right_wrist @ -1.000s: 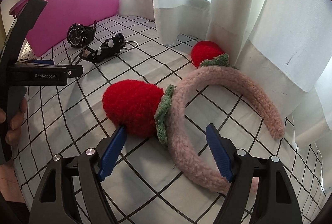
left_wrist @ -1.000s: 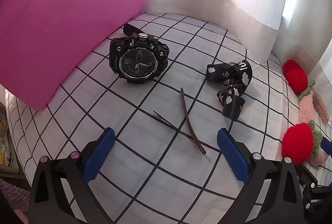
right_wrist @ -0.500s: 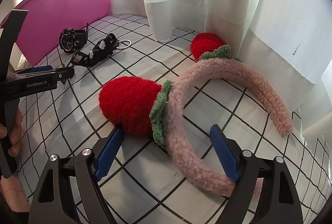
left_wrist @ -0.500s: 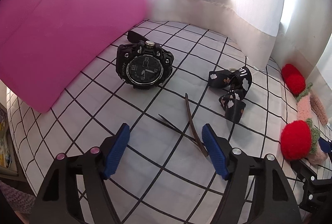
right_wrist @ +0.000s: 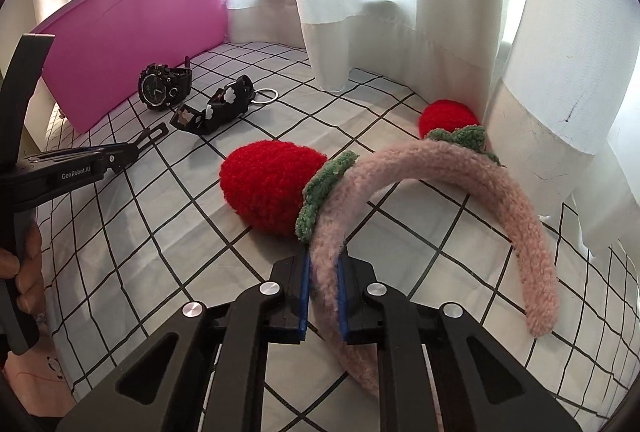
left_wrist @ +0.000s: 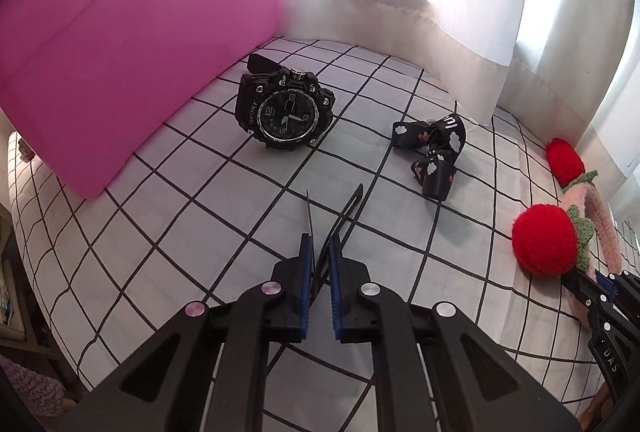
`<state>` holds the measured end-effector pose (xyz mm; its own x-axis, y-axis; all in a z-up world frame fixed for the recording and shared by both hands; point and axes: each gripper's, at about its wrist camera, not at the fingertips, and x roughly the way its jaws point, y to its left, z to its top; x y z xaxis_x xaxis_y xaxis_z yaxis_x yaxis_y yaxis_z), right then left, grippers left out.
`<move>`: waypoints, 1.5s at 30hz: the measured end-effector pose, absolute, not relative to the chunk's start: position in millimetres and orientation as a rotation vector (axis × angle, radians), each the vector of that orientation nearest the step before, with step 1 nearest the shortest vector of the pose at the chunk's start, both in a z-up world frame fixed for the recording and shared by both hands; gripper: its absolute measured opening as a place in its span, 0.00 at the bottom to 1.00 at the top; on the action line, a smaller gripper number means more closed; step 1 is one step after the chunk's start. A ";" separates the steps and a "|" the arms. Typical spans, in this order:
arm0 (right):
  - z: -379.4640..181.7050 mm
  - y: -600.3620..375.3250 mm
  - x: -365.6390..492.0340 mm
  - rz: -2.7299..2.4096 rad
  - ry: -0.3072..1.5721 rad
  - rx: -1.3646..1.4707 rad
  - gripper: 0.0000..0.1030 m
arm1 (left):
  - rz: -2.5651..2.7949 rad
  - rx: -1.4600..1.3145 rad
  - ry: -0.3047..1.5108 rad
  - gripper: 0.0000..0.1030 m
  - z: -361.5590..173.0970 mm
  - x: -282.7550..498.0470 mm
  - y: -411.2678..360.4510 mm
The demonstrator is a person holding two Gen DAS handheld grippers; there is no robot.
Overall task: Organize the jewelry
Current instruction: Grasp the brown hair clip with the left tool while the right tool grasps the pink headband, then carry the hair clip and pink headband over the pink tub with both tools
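Hair clip (left_wrist: 344,216) base hidden between tool (left_wrist: 320,264) pads

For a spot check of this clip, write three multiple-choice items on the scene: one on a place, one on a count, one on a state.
1. Where does the black watch lie?
A. Beside the pink bin
B. Inside the pink bin
C. On the headband

2. How many red pompoms does the pink headband carry?
A. One
B. Two
C. Four

3. What is the right tool doing?
A. Standing open over the cloth
B. Gripping the watch
C. Clamped on the headband's pink band

Answers:
1. A, it rests on the checked cloth just outside the bin's wall.
2. B, one near, one far.
3. C, the blue pads press the fuzzy band from both sides.
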<state>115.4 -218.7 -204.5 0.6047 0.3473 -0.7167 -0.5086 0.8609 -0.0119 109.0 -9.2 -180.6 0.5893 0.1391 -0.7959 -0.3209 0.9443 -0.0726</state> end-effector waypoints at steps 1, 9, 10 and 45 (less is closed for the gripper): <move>-202.9 -219.4 112.9 0.501 0.773 -0.216 0.11 | 0.267 -0.215 0.905 0.09 -179.5 106.6 -9.3; -178.0 -219.1 91.7 0.514 0.755 -0.175 0.11 | 0.233 -0.199 0.922 0.09 -163.8 90.5 -11.9; -173.9 -219.1 89.5 0.517 0.753 -0.170 0.11 | 0.232 -0.199 0.924 0.09 -160.8 88.2 -11.8; -21.0 -175.9 20.3 0.682 0.578 -0.168 0.11 | 0.216 -0.171 0.768 0.09 -0.3 22.8 11.1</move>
